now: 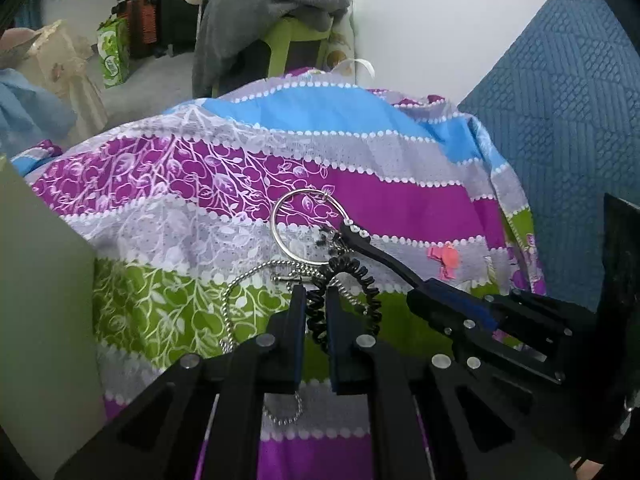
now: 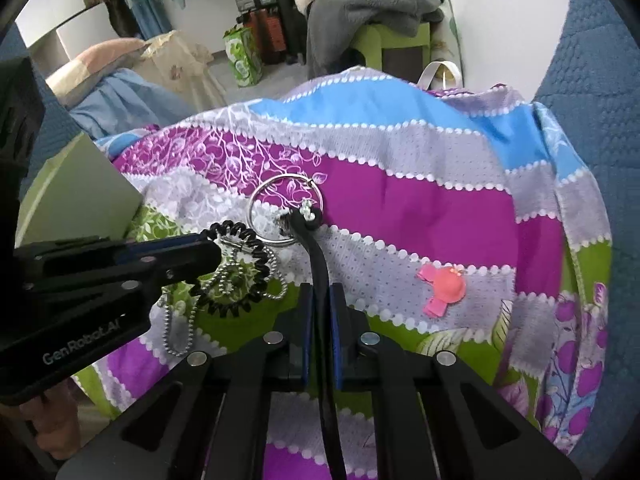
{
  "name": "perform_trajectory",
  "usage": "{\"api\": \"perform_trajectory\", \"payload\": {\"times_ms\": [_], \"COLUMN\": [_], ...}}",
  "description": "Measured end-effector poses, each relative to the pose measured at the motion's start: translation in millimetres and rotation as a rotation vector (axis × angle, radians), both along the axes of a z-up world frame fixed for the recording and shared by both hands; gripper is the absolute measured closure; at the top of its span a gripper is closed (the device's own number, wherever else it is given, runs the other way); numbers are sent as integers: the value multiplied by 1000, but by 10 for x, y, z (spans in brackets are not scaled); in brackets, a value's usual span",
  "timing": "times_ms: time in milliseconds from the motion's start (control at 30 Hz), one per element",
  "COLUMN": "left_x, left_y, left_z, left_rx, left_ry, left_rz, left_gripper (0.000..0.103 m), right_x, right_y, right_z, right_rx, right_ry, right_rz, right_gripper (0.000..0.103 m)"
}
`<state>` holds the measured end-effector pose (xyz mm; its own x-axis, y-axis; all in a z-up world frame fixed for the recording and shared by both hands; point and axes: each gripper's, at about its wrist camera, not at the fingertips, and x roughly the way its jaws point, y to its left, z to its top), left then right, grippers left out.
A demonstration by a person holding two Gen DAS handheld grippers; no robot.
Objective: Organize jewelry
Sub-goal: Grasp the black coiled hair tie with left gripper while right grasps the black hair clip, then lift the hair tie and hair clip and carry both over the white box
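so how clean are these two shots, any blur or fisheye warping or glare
Left wrist view: heavy fisheye bending with dark corners; soft overall, the silver ring and coiled band slightly smeared; the white wall is bright but not blown out. Right wrist view: same warping, a little sharper, and the pink clip reads clearly.

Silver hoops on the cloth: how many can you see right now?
1. A single large silver hoop lies on the purple stripe of the striped cloth, its near edge overlapped by the black band. Others may be hidden under the tangled pile.
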<state>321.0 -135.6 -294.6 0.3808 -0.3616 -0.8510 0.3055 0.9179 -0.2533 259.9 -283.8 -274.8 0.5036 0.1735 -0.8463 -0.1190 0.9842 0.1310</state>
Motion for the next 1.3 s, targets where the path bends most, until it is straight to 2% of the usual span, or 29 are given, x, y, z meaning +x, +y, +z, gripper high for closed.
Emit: {"api": "perform_trajectory", "payload": {"times_ms": [300,500,767,1000,1300], "left_x": [-302,-545,-792,-851,-665], "left_y": [228,367,531,764,1117], "left_z": [300,515,836,1268,1866], "left_rx": [-56,-87,-91,-102,-116], "left_ry": [-22,-46,-77,-114,-172], "left_rz": [68,93,118,147,183], "left_gripper": [96,96,96,96,95], "right_x": [-272,-442,-632,-645,-486], "right_y": [-14,37,73,103,333], "right_z": [144,312,626,1024,1684], "right_rx": [40,19,3,-7,-31], "right_ry": [0,-42,-85,-116,-189], "right_rz": [-26,-40,-74,-98,-89], "right_gripper": [98,97,98,97,97]}}
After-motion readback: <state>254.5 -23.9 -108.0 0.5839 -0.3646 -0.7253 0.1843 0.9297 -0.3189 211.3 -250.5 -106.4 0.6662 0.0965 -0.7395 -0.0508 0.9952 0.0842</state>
